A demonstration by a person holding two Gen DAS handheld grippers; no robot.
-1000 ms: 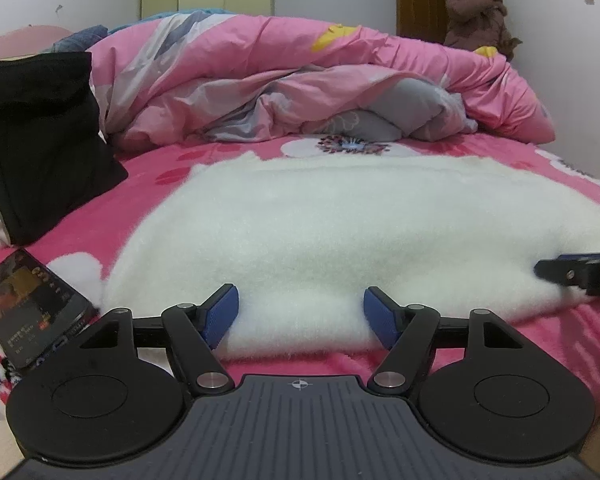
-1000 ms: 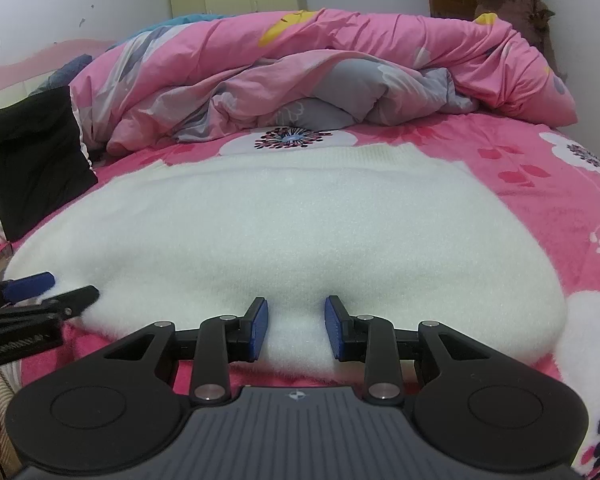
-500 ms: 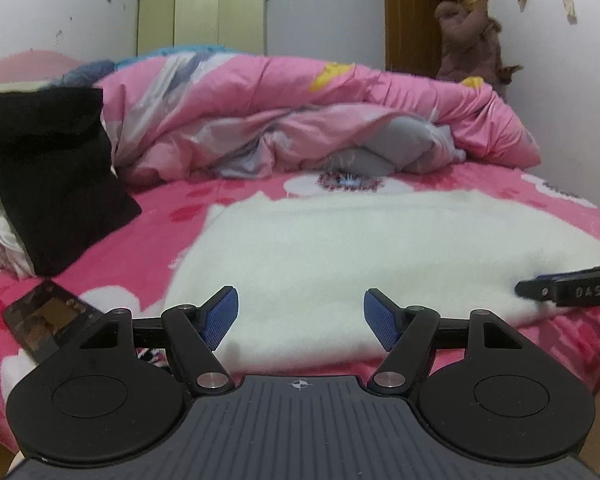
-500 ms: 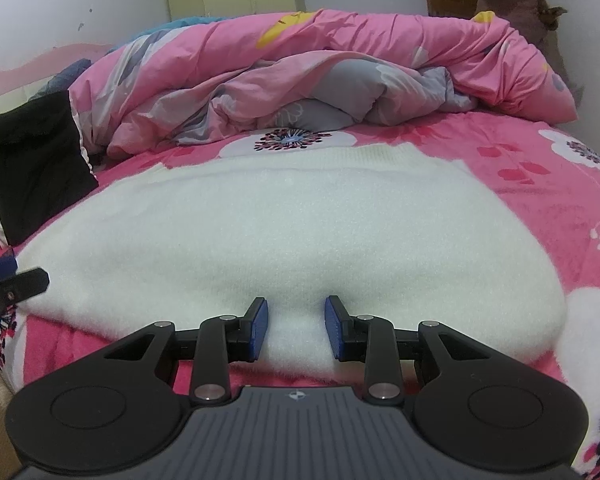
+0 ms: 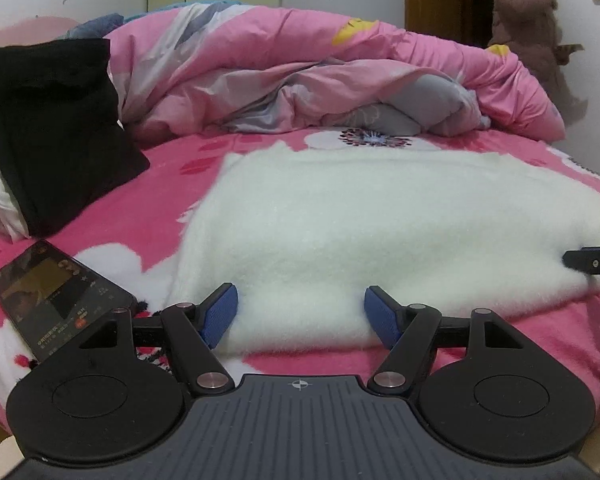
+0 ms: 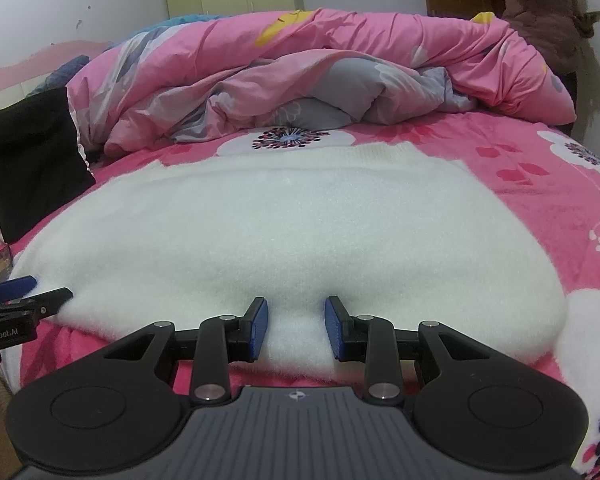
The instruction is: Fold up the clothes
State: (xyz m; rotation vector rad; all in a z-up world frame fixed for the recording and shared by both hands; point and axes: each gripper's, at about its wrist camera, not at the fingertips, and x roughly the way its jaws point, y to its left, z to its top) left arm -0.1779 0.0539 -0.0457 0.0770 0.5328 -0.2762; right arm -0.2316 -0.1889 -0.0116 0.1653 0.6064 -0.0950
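The fluffy white knitted sweater (image 5: 380, 232) lies spread flat on the bright pink fleece bed cover with white flowers (image 5: 172, 196), and it fills the middle of both views. In the left wrist view its near edge runs along the bottom centre of the frame, and the left gripper (image 5: 301, 314) stands there with its jaws wide apart. The blue ribbed pads (image 5: 219, 316) are at both sides of a part of this hem; they look to lie against the thick pile but do not squeeze it. In the right wrist view the right gripper (image 6: 296, 328) has its jaws much closer together, and a small ridge of the sweater's (image 6: 284, 232) edge rises between its blue pads (image 6: 259, 328). The cloth bulges up and dimples there, so the gripper pinches the hem.

The sweater has a soft, hairy surface and a rounded outline; a ribbed band closes its far edge. Behind it, in the upper half of the frames, a crumpled pink and grey quilt of smooth shiny cloth (image 5: 320, 80) is heaped. At the left stands a folded black matte garment (image 5: 56, 128), leaning on other cloth. A flat dark smartphone with a lit screen (image 5: 56, 296) lies on the cover at the lower left, near the left gripper. A person in a brown padded coat (image 5: 528, 20) stands at the upper right.
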